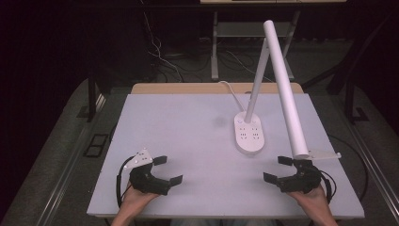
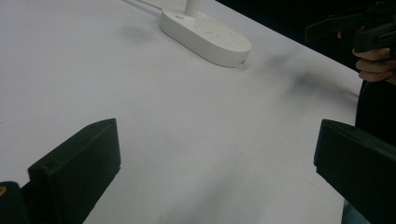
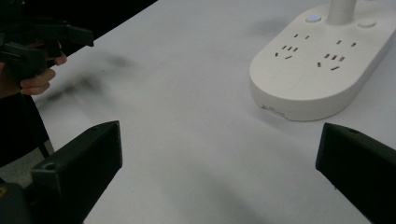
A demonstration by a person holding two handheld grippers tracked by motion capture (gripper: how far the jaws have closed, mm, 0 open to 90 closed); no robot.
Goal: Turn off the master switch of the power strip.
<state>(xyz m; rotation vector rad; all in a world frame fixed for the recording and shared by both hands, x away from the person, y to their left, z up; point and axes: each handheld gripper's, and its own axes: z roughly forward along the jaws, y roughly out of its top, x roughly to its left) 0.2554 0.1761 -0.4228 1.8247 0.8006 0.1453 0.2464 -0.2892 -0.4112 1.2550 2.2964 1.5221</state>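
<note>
lamp base (image 1: 249,133) stood right of tabletop (image 1: 188,141) centre | left hand-held gripper (image 1: 170,170) wide, empty | right hand-held gripper (image 1: 277,169) wide, empty, nearer lamp base

One desk lamp (image 1: 263,94), one table (image 1: 188,141), two claws (image 1: 170,170)

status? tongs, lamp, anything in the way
Left tongs open, empty, near table front edge. Right tongs open, empty, under lamp head. Lamp base untouched, upright, cord trailing back. Nothing between tongs and base.
</note>
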